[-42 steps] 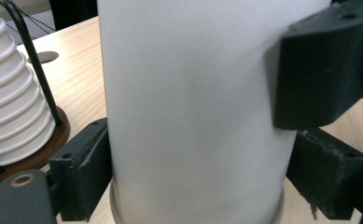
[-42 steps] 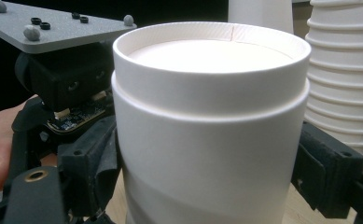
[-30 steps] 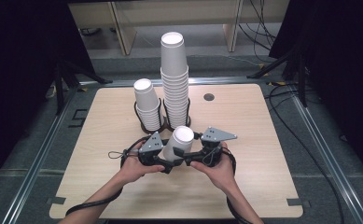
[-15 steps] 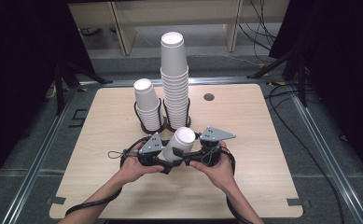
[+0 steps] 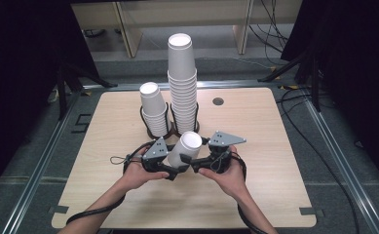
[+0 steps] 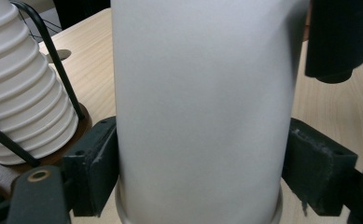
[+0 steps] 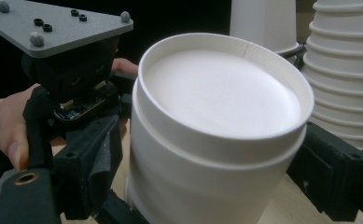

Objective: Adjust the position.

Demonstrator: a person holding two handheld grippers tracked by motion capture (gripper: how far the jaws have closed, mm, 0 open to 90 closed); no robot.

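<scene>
You hold a white paper cup (image 5: 185,149) upside down between both grippers, near your edge of the table (image 5: 274,161). Your left gripper (image 5: 170,171) has just been closing, and its pads (image 6: 93,163) now press the cup's wall; the right gripper (image 5: 193,166) is clamped on the same cup from the other side. The right gripper view shows a second rim just under the top one, so two nested cups, which the left gripper view hides. Beyond them, a short stack (image 5: 154,109) and a tall stack (image 5: 182,83) stand in black wire holders (image 5: 150,129). Hands, cup and stacks sit where they were a second ago.
</scene>
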